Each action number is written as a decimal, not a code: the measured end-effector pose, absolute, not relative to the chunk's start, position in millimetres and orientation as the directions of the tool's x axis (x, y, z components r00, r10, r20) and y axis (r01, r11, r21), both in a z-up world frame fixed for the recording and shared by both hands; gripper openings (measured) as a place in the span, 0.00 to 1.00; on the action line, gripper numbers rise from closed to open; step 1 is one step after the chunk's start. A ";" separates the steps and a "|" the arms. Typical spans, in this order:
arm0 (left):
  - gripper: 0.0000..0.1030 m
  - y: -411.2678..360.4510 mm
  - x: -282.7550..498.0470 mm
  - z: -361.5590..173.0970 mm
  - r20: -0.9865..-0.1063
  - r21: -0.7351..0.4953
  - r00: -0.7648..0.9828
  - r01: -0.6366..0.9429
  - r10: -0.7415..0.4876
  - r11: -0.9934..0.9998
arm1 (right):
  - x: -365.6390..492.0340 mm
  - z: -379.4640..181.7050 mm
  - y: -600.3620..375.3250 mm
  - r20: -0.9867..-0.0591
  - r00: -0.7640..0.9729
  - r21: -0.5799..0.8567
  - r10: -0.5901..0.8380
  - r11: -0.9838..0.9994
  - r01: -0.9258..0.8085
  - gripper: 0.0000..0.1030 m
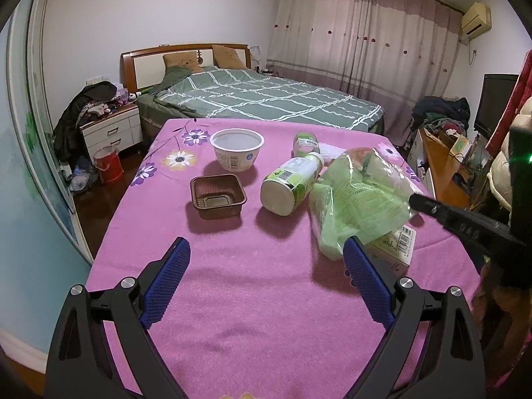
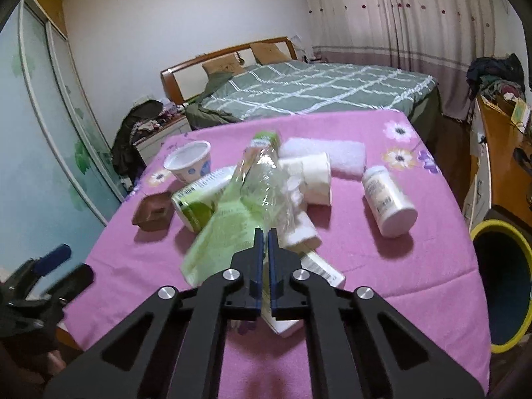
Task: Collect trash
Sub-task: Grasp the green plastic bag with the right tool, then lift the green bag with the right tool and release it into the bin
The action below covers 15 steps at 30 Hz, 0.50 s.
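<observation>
Right gripper has its jaws pinched together on the near edge of a crinkled green-and-clear plastic bag, lower centre of the right wrist view. The film is caught between the pads and lifts off the pink worktop. Left gripper holds nothing, jaws wide apart over bare cloth at the bottom of its frame.

Progress, as I read it: early. This bag looks like the first pick, and nothing is visibly in the yellow-rimmed bin at the right edge. Left on the worktop: white paper bowl, brown plastic tray, green-labelled bottle on its side, white bottle on its side, crumpled tissue, white towel and a flat barcoded carton partly under the bag.

Bag's long axis runs from my jaws up and away toward upper centre of the right wrist frame, free end farthest from me. Green-labelled bottle lies base toward lower left in the left wrist view, cap toward upper right. White bottle points base toward lower right of the right wrist frame
</observation>
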<state>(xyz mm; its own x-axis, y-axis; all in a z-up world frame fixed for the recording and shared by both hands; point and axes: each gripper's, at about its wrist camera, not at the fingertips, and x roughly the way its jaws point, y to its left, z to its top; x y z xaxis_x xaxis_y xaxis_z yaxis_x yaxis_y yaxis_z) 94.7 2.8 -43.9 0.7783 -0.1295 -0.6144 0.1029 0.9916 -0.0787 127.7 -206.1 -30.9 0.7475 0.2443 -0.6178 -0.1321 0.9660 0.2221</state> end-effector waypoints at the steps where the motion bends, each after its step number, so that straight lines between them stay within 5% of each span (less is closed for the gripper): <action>1: 0.89 2.1 94.7 -44.2 -0.615 -0.078 0.778 0.104 -0.130 0.992 | 125.9 -25.1 -205.9 -0.606 0.753 0.225 0.255 0.964 -0.144 0.02; 15: 0.89 -5.8 92.8 -44.0 -0.615 -0.071 0.776 0.124 -0.142 0.990 | 94.0 73.2 -216.8 -0.397 0.859 0.229 0.323 0.941 -0.248 0.01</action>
<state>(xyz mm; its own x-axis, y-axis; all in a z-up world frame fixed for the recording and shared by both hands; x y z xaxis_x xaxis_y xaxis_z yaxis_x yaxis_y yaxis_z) 92.8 -5.8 -44.0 0.7760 -0.1416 -0.6146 0.1244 0.9897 -0.0710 94.0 -216.8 73.2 0.8592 0.3227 -0.3970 -0.2477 0.9414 0.2291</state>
